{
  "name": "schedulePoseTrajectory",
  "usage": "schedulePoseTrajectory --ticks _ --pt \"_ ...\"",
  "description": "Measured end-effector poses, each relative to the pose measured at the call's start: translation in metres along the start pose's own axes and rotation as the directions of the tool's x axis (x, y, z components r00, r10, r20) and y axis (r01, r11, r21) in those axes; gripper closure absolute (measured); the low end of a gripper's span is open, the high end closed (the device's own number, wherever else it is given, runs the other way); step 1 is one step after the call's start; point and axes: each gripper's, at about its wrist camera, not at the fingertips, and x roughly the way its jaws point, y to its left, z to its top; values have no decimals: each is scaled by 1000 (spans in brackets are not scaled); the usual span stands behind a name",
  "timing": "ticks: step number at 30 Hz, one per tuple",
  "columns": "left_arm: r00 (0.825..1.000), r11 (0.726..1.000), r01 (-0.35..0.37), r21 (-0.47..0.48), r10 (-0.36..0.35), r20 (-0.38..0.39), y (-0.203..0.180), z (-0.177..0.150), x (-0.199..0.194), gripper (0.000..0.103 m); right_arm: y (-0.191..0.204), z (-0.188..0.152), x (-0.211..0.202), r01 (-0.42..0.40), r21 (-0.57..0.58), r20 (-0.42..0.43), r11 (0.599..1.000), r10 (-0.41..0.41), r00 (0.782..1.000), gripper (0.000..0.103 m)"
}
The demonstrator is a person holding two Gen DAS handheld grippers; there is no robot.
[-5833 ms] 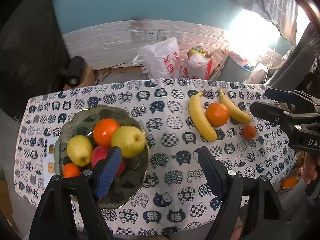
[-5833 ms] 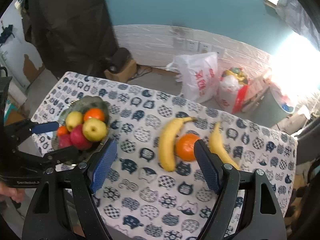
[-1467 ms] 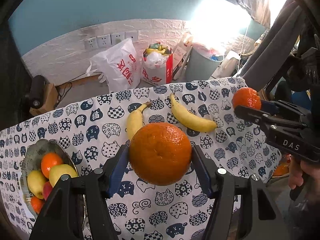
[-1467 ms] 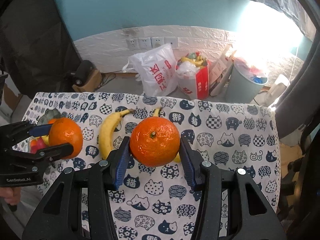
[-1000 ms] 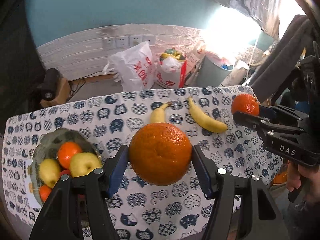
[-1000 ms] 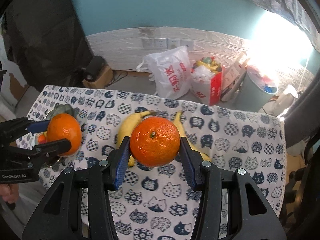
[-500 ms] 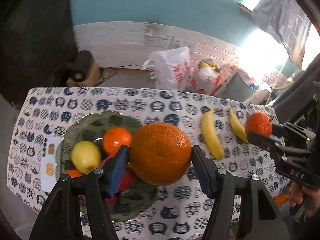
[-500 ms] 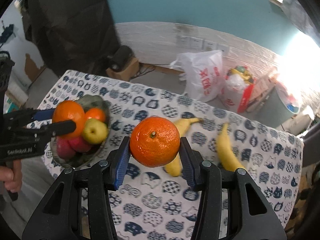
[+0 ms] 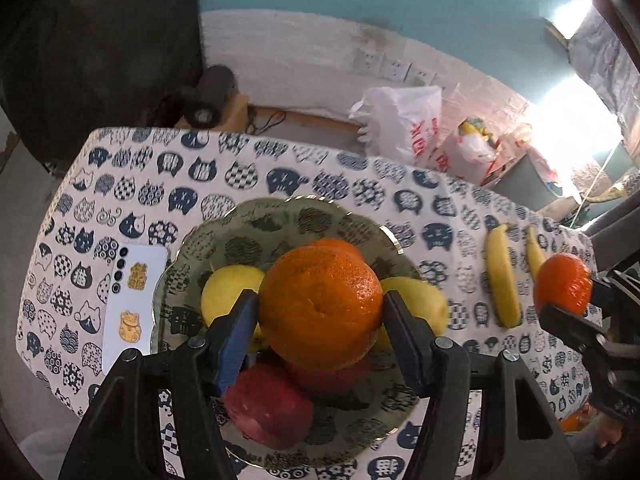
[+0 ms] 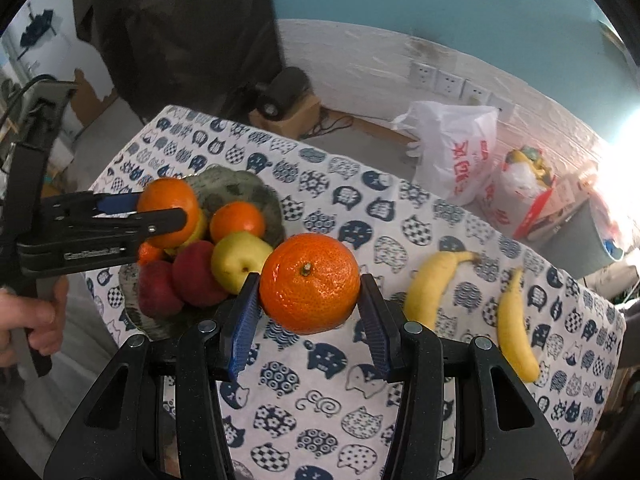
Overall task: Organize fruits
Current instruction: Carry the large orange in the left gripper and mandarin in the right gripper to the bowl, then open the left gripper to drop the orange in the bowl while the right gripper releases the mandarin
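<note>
My left gripper [image 9: 320, 312] is shut on a large orange [image 9: 320, 304] and hangs right over the patterned fruit bowl [image 9: 280, 220]. The bowl holds yellow pears [image 9: 224, 288], red apples [image 9: 268, 408] and another orange [image 9: 336, 245]. In the right wrist view that left gripper [image 10: 160, 210] with its orange [image 10: 170, 200] is above the bowl [image 10: 240, 188]. My right gripper [image 10: 308, 304] is shut on a small orange [image 10: 310, 288], over the cloth just right of the bowl. Two bananas [image 10: 432, 284] [image 10: 516, 320] lie on the cloth to the right.
The table wears a cat-print cloth [image 10: 400, 216]. A white card [image 9: 132, 300] lies left of the bowl. Plastic bags [image 10: 456, 148] and a bin [image 10: 592, 236] stand on the floor behind the table. A person's hand [image 10: 32, 320] holds the left gripper's handle.
Both grippers have moved left along the table with their oranges. The left one now hangs over the bowl; the right one has come beside the bowl.
</note>
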Motion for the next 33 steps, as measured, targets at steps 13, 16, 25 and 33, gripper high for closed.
schedulePoseTrajectory --ticks 13,16,25,33 --pt "999 999 -8 -32 6 -44 12 4 17 38 23 -3 20 -17 -42 -47 999 15 999 55" --pt "1000 1000 -6 -19 5 -21 11 3 8 37 31 -4 23 -29 -53 -57 998 26 998 55" --pt "999 998 -35 -50 34 -21 32 -16 -8 32 62 -11 39 -85 -89 -103 992 76 992 55" --pt "999 994 -39 -104 36 -35 59 -39 -21 32 96 -20 65 -107 -141 -166 984 83 983 55"
